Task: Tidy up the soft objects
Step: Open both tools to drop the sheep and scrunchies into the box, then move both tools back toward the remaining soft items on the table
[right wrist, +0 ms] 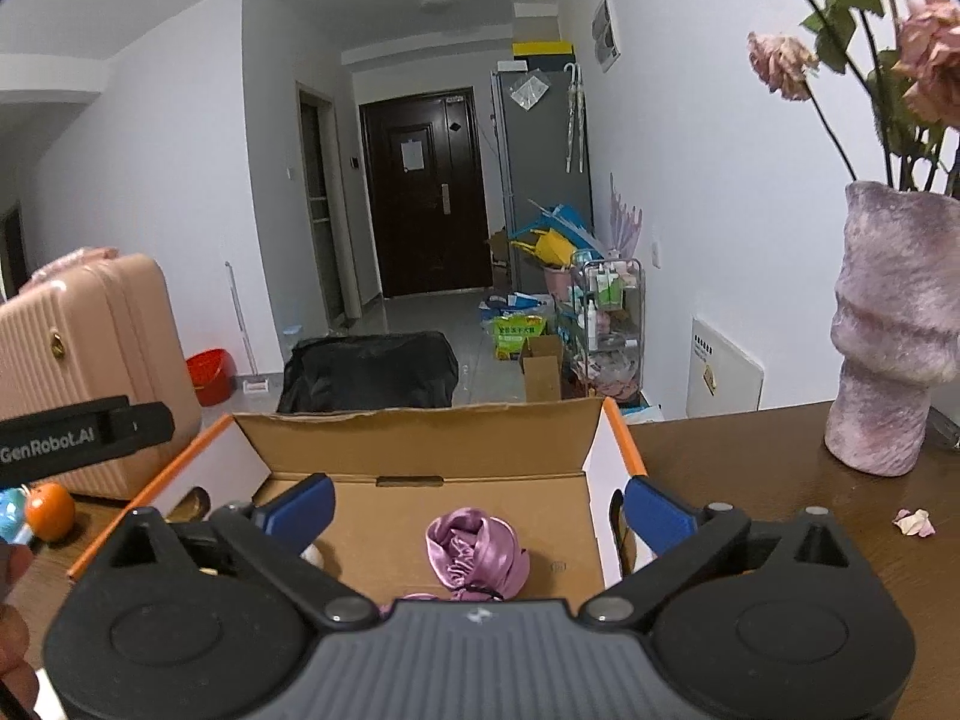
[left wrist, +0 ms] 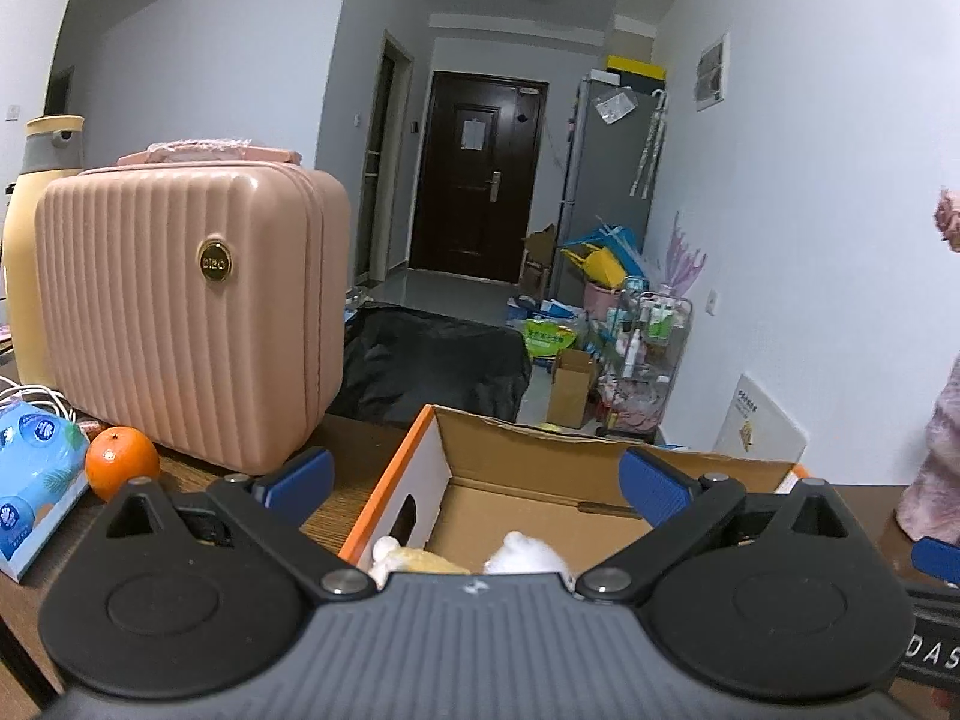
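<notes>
An open cardboard box [left wrist: 522, 462] with orange edges sits on the dark wooden table; the right wrist view shows it as the box [right wrist: 420, 450]. Inside lies a crumpled purple satin cloth [right wrist: 477, 552], loose on the box floor. White and yellowish plush pieces [left wrist: 522, 552] lie in the box just below my left gripper [left wrist: 477, 486], which is open and empty over the box. My right gripper [right wrist: 480, 507] is open wide above the purple cloth, with nothing between its blue pads. The left gripper's black body [right wrist: 84, 435] shows at the left edge of the right wrist view.
A pink ribbed case [left wrist: 186, 312] stands left of the box, with an orange [left wrist: 120, 459] and a blue tissue pack [left wrist: 36, 474] in front. A fuzzy purple vase [right wrist: 894, 324] with dried roses stands at the right. A pink petal [right wrist: 915, 522] lies on the table.
</notes>
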### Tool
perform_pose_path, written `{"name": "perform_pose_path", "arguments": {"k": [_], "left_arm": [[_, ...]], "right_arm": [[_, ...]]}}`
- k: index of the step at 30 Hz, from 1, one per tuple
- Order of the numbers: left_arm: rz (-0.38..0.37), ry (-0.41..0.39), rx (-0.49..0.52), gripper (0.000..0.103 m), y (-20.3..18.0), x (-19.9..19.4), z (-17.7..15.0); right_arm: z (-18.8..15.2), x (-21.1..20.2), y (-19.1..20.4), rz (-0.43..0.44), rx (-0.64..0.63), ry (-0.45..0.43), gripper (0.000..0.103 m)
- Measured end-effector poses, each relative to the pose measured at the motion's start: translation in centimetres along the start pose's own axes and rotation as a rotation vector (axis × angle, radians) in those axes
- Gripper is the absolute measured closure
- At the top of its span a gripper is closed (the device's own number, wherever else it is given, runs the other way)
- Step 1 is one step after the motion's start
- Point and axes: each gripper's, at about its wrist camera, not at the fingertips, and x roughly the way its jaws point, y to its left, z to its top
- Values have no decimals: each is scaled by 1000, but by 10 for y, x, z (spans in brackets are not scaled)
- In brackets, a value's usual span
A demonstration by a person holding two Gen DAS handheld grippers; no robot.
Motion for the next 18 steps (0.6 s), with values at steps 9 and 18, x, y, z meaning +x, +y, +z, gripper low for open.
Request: {"name": "perform_pose_path", "arguments": {"k": [9, 18], "left_arm": [[-37, -50, 12, 0, 6, -35, -3], [-46, -90, 40, 0, 12, -70, -11]], "right_arm": [[-6, -32, -2, 30, -40, -11, 0], [-22, -64, -3, 33, -88, -29, 0]]}}
